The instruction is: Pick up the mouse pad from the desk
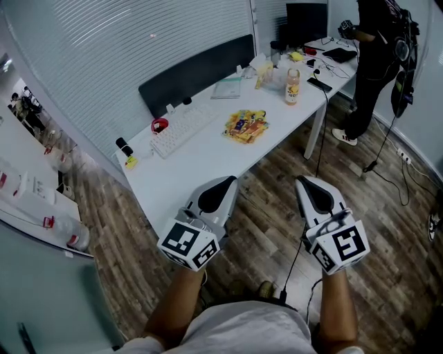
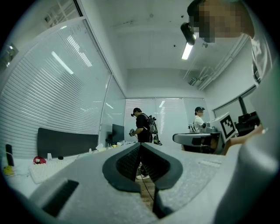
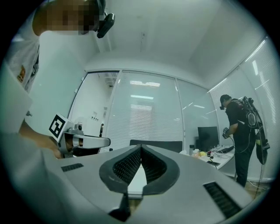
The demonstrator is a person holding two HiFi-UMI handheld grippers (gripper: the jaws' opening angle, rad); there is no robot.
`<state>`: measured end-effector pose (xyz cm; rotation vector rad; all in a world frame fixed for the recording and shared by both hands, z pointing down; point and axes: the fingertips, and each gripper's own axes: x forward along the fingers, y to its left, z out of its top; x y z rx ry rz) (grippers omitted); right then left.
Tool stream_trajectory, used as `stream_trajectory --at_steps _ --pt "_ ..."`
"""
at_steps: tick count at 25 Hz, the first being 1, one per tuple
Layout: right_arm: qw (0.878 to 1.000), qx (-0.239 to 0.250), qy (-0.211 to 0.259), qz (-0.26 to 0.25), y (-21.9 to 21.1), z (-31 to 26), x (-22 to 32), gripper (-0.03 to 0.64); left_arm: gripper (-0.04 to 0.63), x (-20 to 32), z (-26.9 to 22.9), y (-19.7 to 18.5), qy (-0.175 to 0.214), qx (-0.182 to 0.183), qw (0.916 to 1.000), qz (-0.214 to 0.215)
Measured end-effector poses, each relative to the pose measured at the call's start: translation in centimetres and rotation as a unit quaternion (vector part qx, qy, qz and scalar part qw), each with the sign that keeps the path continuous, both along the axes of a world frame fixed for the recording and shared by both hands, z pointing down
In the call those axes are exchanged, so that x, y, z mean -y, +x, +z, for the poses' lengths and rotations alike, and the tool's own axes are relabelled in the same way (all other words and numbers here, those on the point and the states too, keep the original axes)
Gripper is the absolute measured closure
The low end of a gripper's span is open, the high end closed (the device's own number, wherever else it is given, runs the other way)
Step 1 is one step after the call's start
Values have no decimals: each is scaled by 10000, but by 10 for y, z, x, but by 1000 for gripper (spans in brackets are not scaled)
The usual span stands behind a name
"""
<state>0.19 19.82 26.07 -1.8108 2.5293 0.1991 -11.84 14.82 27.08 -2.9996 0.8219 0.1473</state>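
Observation:
The mouse pad (image 1: 197, 72) is a long black mat standing on edge along the back of the white desk (image 1: 173, 180), against the blinds. It shows as a dark strip (image 2: 65, 142) in the left gripper view and as another dark strip (image 3: 159, 145) in the right gripper view. My left gripper (image 1: 225, 181) hangs shut and empty just off the desk's near edge. My right gripper (image 1: 304, 181) is beside it over the wooden floor, also shut and empty. Both point level toward the desk, well short of the pad. The closed tips show in each gripper view (image 2: 140, 144) (image 3: 141, 148).
A white keyboard (image 1: 181, 128), a red item (image 1: 160, 125), snack packets (image 1: 246, 126), a bottle (image 1: 293, 86) and papers lie on the desk in front of the pad. A monitor (image 1: 306, 21) stands at the far end. A person (image 1: 377, 62) stands at the right; cables trail on the floor.

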Motion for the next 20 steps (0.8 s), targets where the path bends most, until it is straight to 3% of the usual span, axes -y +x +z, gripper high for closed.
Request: stream_trajectory --at_steps 20 --pt "9997 93 14 -204 50 5 8 604 580 10 2 39 32 147 9994 -326"
